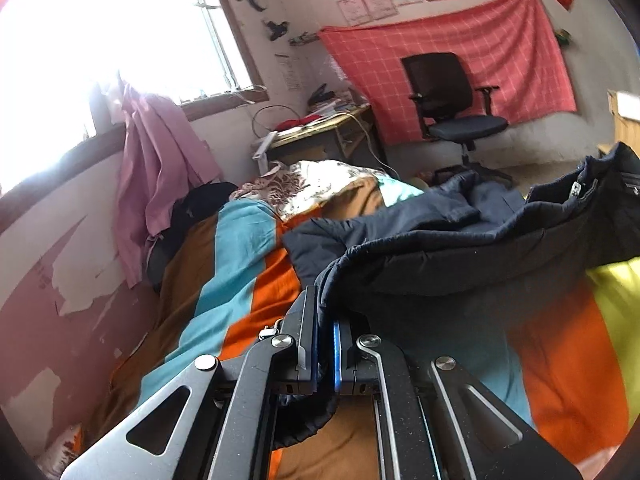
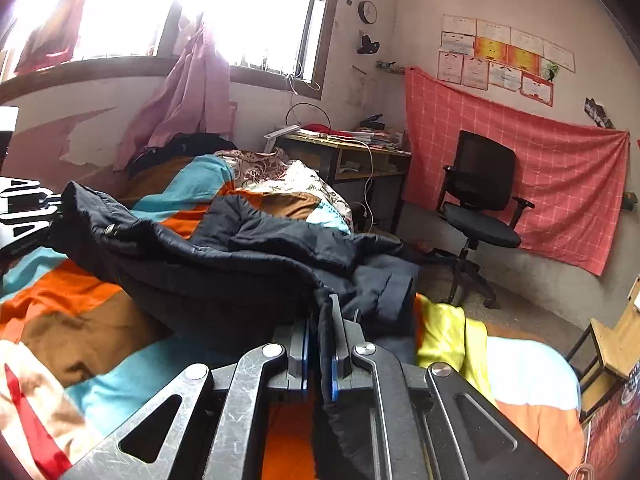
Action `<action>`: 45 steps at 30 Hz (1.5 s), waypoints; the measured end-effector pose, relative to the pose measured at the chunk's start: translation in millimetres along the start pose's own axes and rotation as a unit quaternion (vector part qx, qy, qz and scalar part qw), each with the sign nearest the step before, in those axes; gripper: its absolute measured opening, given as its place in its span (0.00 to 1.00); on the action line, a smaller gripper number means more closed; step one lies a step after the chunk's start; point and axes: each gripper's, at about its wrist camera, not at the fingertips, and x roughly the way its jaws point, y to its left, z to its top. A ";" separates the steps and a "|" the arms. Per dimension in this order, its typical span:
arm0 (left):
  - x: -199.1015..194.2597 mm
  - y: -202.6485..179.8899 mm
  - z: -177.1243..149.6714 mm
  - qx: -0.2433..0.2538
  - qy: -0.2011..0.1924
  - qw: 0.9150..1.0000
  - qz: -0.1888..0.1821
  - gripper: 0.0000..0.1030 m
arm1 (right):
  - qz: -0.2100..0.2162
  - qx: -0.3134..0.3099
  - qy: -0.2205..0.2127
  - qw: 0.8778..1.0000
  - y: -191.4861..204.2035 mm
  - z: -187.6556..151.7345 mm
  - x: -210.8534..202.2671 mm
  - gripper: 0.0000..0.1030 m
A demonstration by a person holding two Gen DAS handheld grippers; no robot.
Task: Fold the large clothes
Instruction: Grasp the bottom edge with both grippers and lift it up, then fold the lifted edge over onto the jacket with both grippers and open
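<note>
I have both grippers clamped on the dark navy padded jacket (image 1: 440, 248), 1 on each end of its near edge. In the left wrist view the left gripper (image 1: 325, 320) points forward and a little downward, its 2 fingers pressed together with a fold of the jacket's hem pinched between the blue pads (image 1: 337, 344); a loop of the same fabric hangs below the jaws. In the right wrist view the right gripper (image 2: 320, 332) sits at much the same shallow downward tilt, also closed on the jacket, with a strip of dark cloth trailing down between the fingers toward the camera.

The jacket is slung between the 2 grippers, its near edge raised off the bed (image 2: 100, 320) while the far part lies crumpled on the striped orange, teal and brown bedspread (image 1: 224, 264). At the left edge of the right wrist view I can see the left gripper's metal frame against the jacket's other end.

Beyond the bed stand a cluttered counter (image 2: 352, 148) under the window (image 2: 248, 12), a black office chair (image 2: 480, 200) and a red checked cloth (image 2: 560, 184) hung on the wall.
</note>
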 end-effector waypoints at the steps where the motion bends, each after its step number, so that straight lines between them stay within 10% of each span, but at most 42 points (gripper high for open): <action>1: 4.7 2.5 3.3 -0.010 0.001 1.000 0.001 0.04 | -0.001 -0.005 -0.001 1.000 -1.3 6.3 5.3 0.07; 19: 116.9 17.0 44.7 -0.001 -0.021 0.999 0.027 0.04 | -0.041 -0.045 -0.026 0.998 -18.8 59.4 102.0 0.07; 45: 275.9 10.2 55.9 -0.031 0.006 0.999 0.011 0.04 | -0.135 -0.073 -0.045 0.987 -41.3 48.9 281.5 0.07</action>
